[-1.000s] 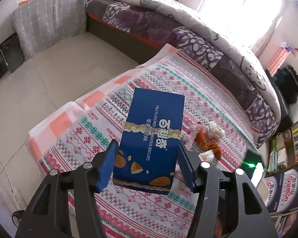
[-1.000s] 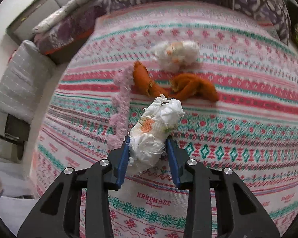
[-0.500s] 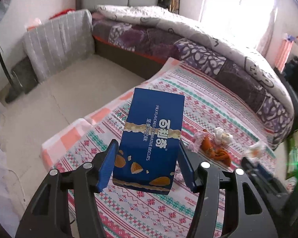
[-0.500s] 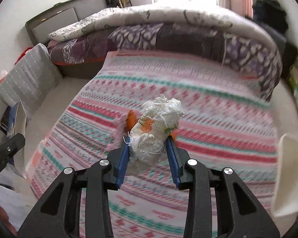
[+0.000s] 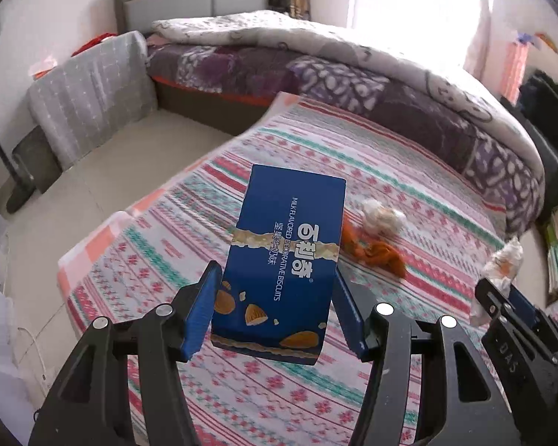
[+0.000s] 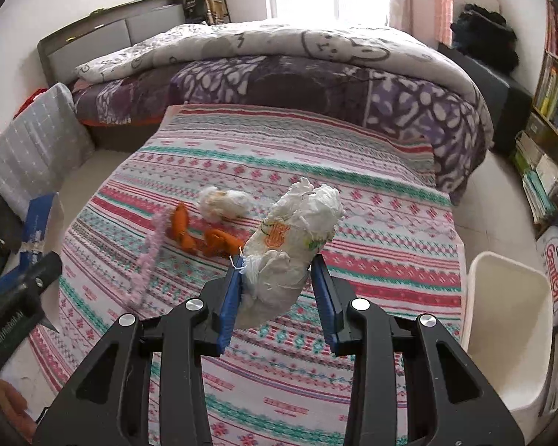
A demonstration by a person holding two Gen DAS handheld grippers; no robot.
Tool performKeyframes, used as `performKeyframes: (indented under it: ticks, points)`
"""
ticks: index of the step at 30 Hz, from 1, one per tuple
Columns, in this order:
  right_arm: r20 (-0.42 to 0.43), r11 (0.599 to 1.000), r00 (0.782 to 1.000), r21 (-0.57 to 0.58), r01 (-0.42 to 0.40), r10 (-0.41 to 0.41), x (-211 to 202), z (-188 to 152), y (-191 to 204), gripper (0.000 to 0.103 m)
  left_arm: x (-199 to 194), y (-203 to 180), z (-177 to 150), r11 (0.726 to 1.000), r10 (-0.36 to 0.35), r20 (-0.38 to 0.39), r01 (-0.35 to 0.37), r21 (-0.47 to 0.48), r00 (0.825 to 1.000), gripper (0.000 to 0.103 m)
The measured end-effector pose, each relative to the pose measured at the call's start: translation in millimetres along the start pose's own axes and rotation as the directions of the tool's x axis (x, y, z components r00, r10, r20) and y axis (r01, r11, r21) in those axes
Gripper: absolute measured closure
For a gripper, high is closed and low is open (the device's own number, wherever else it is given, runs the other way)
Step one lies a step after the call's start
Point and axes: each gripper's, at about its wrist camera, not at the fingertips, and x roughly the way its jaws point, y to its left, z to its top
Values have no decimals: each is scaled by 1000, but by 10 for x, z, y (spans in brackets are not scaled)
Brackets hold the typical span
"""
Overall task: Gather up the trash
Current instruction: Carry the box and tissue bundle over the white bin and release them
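Note:
My left gripper (image 5: 275, 308) is shut on a blue biscuit box (image 5: 282, 256) and holds it up above the striped bed cover (image 5: 204, 267). My right gripper (image 6: 277, 295) is shut on a crumpled white wrapper (image 6: 292, 249), also lifted above the cover; it also shows at the right edge of the left wrist view (image 5: 502, 264). On the cover lie orange peels (image 6: 204, 239), a white tissue wad (image 6: 223, 202) and a pink fuzzy strand (image 6: 150, 256). A white bin (image 6: 506, 327) stands at the right of the bed.
A purple and white quilt (image 6: 316, 70) covers the far half of the bed. A grey cushion (image 5: 89, 89) leans by the wall on the left floor. Bookshelves (image 6: 550, 111) and boxes line the right side. Tiled floor (image 5: 104, 163) lies left of the bed.
Both grippers have risen and pulled back from the cover with their loads. The white bin has come into the right wrist view. The peels and tissue stay on the cover.

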Motion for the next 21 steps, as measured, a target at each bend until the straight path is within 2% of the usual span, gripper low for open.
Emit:
performKeyframes:
  ticks: [10, 21]
  points:
    - [-1, 998, 1000, 59, 26, -26, -92, 34, -473, 68, -6, -618, -49, 993, -53, 2, 53, 109, 999, 45]
    - [-21, 992, 998, 108, 65, -63, -203, -27, -954, 67, -85, -1131, -102, 978, -102, 11, 98, 182, 995, 45]
